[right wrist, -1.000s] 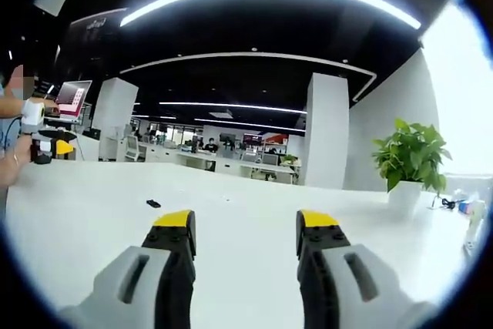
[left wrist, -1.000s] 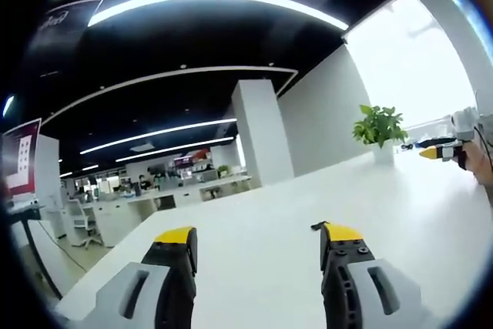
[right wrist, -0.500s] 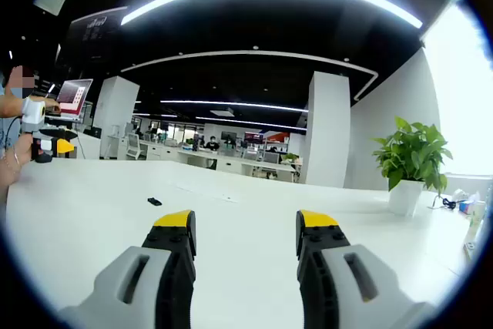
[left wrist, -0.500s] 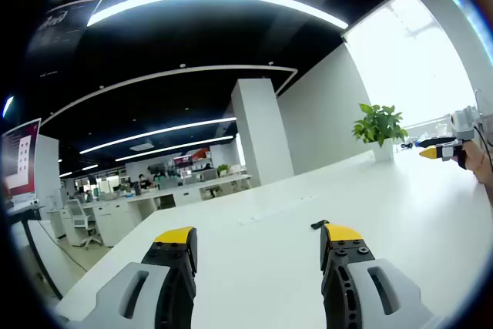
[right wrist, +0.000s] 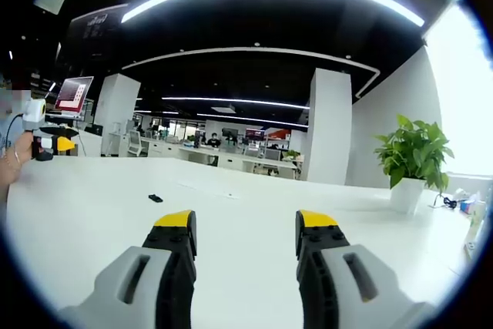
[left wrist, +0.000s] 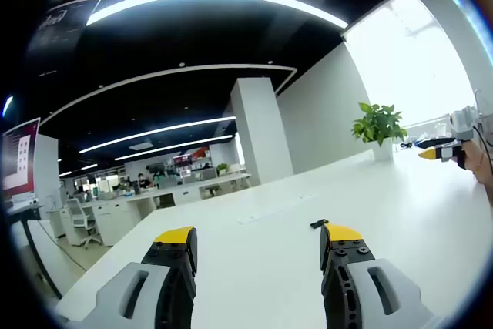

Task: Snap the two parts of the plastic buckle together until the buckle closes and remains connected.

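On the white surface [right wrist: 231,229] the small black buckle piece [right wrist: 155,198] lies untouched; both views merely tilted lately. The left claw [left wrist: 258,248] and right claw [right wrist: 245,236] gape wide, empty, so nothing is started.

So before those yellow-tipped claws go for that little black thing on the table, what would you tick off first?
1. Left gripper open and holding nothing: ok.
2. Right gripper open and holding nothing: ok.
3. Small black plastic piece lying free on the white table: ok.
4. Whether that piece is the buckle: cannot tell, too small.
5. Both buckle halves in sight: not ok, one small dark piece visible.
6. Potted green plant well aside of the path: ok.
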`<state>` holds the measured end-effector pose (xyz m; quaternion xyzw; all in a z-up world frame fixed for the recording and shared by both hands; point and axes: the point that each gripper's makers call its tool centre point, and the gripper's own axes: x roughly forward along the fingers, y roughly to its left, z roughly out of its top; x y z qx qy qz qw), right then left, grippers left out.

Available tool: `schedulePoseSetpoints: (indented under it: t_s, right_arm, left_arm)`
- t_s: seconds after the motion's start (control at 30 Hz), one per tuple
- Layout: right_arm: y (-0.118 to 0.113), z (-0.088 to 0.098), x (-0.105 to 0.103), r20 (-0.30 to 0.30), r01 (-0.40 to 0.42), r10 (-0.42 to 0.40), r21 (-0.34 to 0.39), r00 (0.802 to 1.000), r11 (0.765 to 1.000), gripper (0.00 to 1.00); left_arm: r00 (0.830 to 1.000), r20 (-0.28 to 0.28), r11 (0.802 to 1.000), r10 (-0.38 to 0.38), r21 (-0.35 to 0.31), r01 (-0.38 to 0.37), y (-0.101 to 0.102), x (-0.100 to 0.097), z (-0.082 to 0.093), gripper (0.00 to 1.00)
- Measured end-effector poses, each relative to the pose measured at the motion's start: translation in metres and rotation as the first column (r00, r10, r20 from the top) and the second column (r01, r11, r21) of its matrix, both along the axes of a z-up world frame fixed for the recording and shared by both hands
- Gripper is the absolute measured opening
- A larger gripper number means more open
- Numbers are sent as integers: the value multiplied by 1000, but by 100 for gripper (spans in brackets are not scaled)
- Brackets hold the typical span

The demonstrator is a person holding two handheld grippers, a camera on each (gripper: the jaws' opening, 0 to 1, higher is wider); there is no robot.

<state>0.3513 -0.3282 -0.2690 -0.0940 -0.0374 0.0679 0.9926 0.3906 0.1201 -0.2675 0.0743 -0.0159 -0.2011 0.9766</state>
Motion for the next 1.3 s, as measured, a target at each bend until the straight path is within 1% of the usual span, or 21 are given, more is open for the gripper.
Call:
schedulePoseSetpoints:
  t_s: [0.3, 0.57, 0.77, 1.03, 1.3]
  right_arm:
    - [2, -4, 1, -14, -10, 10, -4, 1000, 1000, 52]
    - [4, -7, 2, -29, -18, 18, -9, 999, 1000, 52]
    - [5, -7, 1, -29, -16, 15, -11, 999, 1000, 52]
    - [8, -10, 2, -44, -29, 29, -15, 999, 999, 52]
    - [5, -12, 4, -56, -15, 14, -16, 998, 1000, 52]
  left_arm:
    - [1000, -13, 1000, -3, 14, 3, -1, 1, -4, 66]
    - [1000, 0, 1000, -2, 5, 2, 1, 0, -1, 66]
    - [1000, 2, 1000, -5, 9, 5, -1, -2, 0, 66]
    - [1000, 2, 1000, 2, 15, -2, -1, -2, 0, 66]
    - [1000, 14, 1000, -5, 3, 5, -2, -5, 4, 66]
